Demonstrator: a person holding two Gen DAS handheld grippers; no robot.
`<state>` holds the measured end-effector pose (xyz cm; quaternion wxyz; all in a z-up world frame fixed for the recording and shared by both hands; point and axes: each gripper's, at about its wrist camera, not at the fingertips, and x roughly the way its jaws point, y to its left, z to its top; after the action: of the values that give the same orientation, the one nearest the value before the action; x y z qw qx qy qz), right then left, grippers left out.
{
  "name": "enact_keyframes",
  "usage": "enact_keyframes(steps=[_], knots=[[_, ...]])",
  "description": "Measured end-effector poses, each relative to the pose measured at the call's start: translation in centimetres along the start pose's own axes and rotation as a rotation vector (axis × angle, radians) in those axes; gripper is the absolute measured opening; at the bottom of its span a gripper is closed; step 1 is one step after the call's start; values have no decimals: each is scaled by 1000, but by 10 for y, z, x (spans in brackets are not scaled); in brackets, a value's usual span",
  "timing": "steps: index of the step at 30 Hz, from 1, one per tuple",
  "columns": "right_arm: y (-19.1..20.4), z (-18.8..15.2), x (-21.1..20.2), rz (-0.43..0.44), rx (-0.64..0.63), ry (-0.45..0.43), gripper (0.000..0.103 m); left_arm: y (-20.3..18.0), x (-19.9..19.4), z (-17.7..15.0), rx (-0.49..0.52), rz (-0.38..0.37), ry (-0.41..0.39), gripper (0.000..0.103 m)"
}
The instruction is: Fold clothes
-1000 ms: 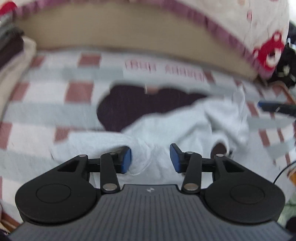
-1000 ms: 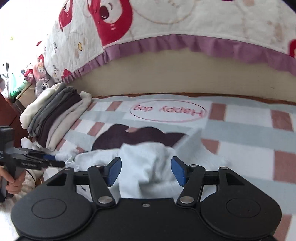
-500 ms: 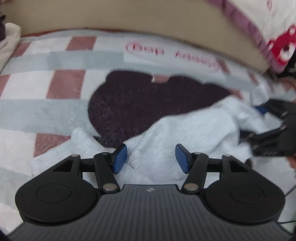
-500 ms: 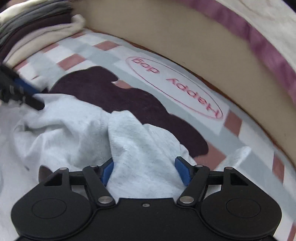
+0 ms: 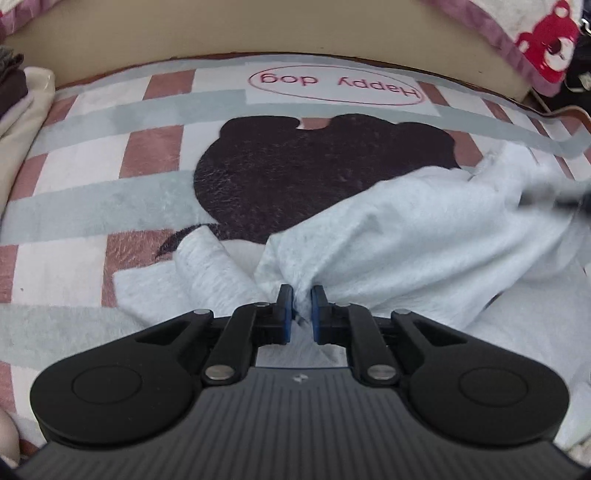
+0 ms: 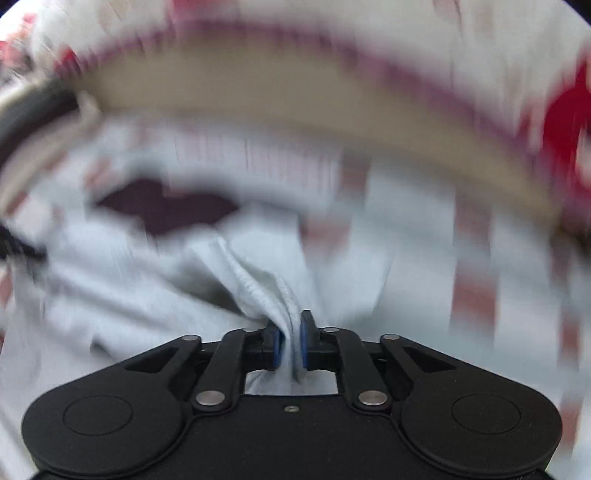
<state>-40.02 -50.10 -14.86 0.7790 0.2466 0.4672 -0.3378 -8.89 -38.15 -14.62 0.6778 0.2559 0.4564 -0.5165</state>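
Your left gripper (image 5: pixel 302 308) is pinching a bunched fold of the light grey garment (image 5: pixel 424 236); its jaws have just been closing and the blue pads (image 5: pixel 285 314) are pressing cloth between them. Your right gripper (image 6: pixel 290 341) is doing the same on another part of that garment (image 6: pixel 258 280): jaws have just been closing, a twisted, hemmed edge is squeezed between the pads (image 6: pixel 304 343) and running down past them toward the camera.

The garment is lying crumpled on the checked fleece blanket (image 5: pixel 110 206), which has pink and grey-green squares, a dark brown dog shape (image 5: pixel 295 170) and a "Happy dog" oval label (image 5: pixel 334 85) reading upside down. In the left wrist view the cloth is covering the lower right part of the dog shape and stretching off to the right, where a blurred dark object, likely your other gripper, is sitting at its far edge.

A stack of folded clothes (image 5: pixel 18 96) is sitting at the far left edge of the blanket. Behind the blanket a beige surface (image 5: pixel 258 29) is rising, with a purple-trimmed quilt with red bear print (image 5: pixel 546 48) over it.

The right wrist view is heavily motion-blurred; only the gripper and the gripped cloth are sharp.
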Motion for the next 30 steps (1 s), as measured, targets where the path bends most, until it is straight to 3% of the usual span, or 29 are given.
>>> enact_keyframes(steps=[2,3,6,8,10,12,13,14,17,20,23,26,30], knots=[[-2,-10,8,49,31,86,15,-6,-1,-2,15,5,13,10],[1,-11,4,48,9,80,18,-8,-1,-4,20,4,23,11],[21,-4,-19,14,-160,-35,31,-10,1,-5,29,-9,44,14],[37,3,-34,-1,-290,-131,51,-10,4,-4,29,-27,49,21],[50,10,-38,6,-397,-192,57,-10,8,-3,22,-43,48,29],[65,14,-24,-12,-478,-199,55,-10,13,-2,9,-45,52,26],[71,15,-12,-30,-510,-187,44,-11,13,-3,16,-27,45,8],[76,16,-2,-44,-532,-178,2,-13,12,-3,29,-1,36,7],[74,27,0,-31,-472,-252,4,-11,-13,-1,37,61,-87,7],[61,45,-22,-19,-368,-389,4,4,-38,5,-63,61,-196,7],[33,62,-52,28,-213,-540,4,17,-46,6,-135,61,-241,7],[9,75,-56,65,-92,-545,4,26,-48,8,-193,60,-261,7],[7,95,-44,11,-148,-567,4,37,-55,18,-197,51,-329,7]])
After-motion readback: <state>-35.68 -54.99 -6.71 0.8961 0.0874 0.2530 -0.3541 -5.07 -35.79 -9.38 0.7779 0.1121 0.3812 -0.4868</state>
